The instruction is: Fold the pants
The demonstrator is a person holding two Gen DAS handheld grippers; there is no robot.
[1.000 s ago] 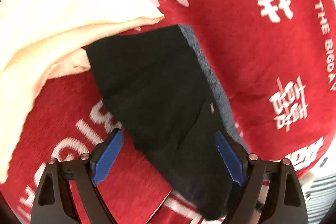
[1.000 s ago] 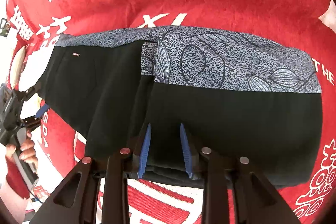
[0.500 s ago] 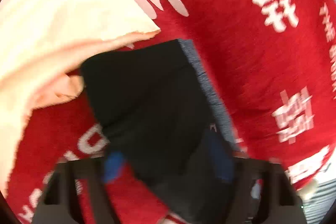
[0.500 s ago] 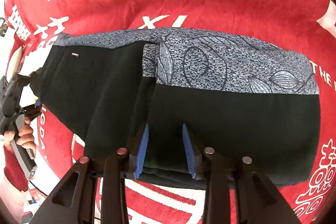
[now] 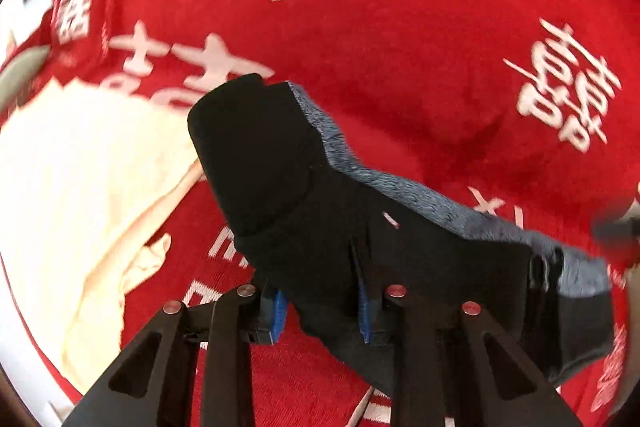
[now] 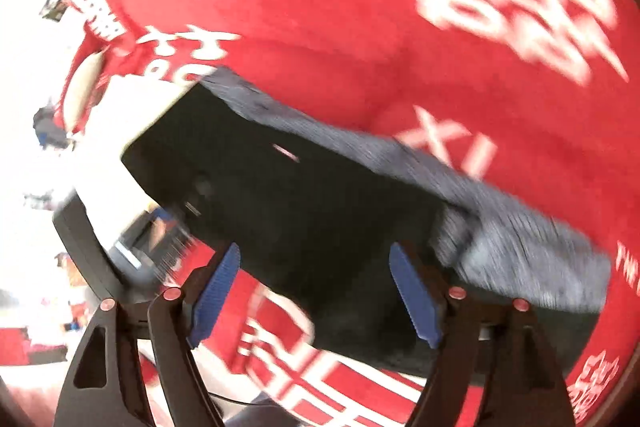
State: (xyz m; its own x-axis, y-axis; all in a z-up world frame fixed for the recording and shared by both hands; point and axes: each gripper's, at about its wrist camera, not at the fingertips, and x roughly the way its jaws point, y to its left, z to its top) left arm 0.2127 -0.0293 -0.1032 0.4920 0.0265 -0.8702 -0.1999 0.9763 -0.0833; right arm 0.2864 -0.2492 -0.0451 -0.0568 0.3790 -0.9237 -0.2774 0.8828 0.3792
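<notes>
left tongs (image 5: 323, 311) are clamped narrow on a bunched edge of the black pants (image 5: 360, 227) lying on the red cloth (image 5: 400, 67) next to a cream garment (image 5: 80, 207), while the right tongs (image 6: 316, 295) sit wide apart over the fabric, not gripping as far as the blur shows.

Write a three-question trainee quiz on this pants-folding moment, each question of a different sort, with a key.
1. True or false: the left tool is shut on the black pants.
2. Multiple choice: the right tool is
A. wide open, with its blue pads on either side of the pants' black edge
B. clamped on the cream cloth
C. out of view
3. Fill in: beside the pants, in the left wrist view, lies a ____-coloured cloth on the red cover.

Key: 1 true; 2 A; 3 cream
</notes>
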